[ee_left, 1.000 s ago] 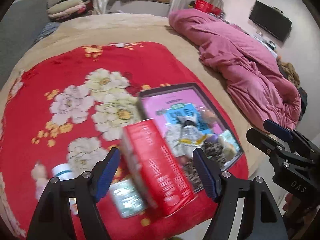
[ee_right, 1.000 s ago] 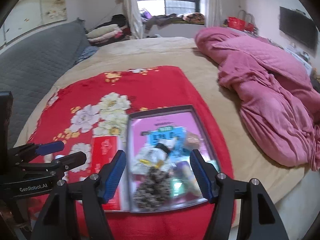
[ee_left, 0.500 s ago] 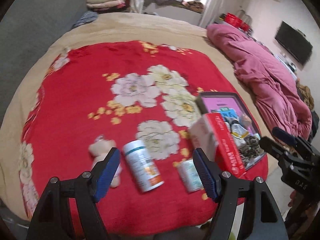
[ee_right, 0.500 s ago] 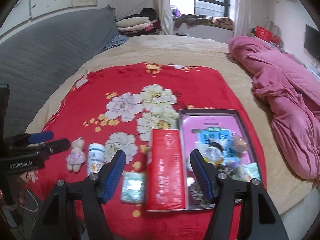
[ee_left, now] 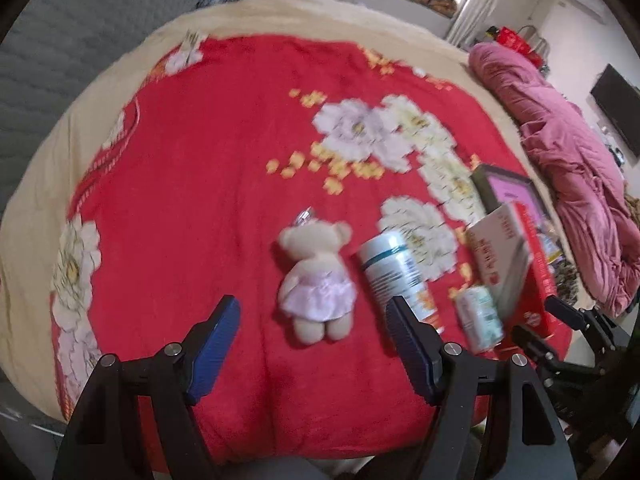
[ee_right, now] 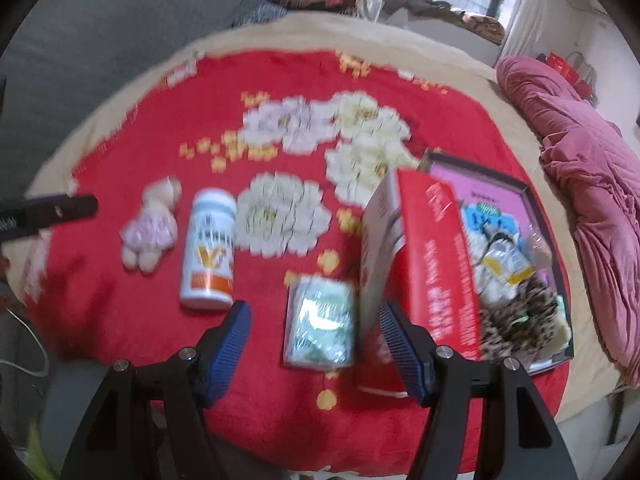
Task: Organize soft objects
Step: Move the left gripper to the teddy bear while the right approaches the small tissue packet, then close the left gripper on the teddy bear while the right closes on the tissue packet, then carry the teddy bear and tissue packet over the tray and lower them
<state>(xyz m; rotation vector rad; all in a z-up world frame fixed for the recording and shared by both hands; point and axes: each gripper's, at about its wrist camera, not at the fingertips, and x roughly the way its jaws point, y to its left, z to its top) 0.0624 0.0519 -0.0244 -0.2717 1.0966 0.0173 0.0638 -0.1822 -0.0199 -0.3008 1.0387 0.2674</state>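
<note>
A small cream teddy bear in a pink dress lies on the red flowered blanket. My left gripper hovers open just above and in front of it, nothing between the fingers. The bear also shows at the left in the right wrist view. My right gripper is open over a pale green tissue pack, not touching it. A dark tray at the right holds several soft items, a spotted furry one among them.
A white bottle with an orange label lies right of the bear. A red box stands on edge beside the tray. A pink quilt is heaped at the far right. A grey sofa lines the left.
Both grippers swept left across the blanket and dropped lower. The left moved from the red box to the bear; the right moved from the tray to the tissue pack.
</note>
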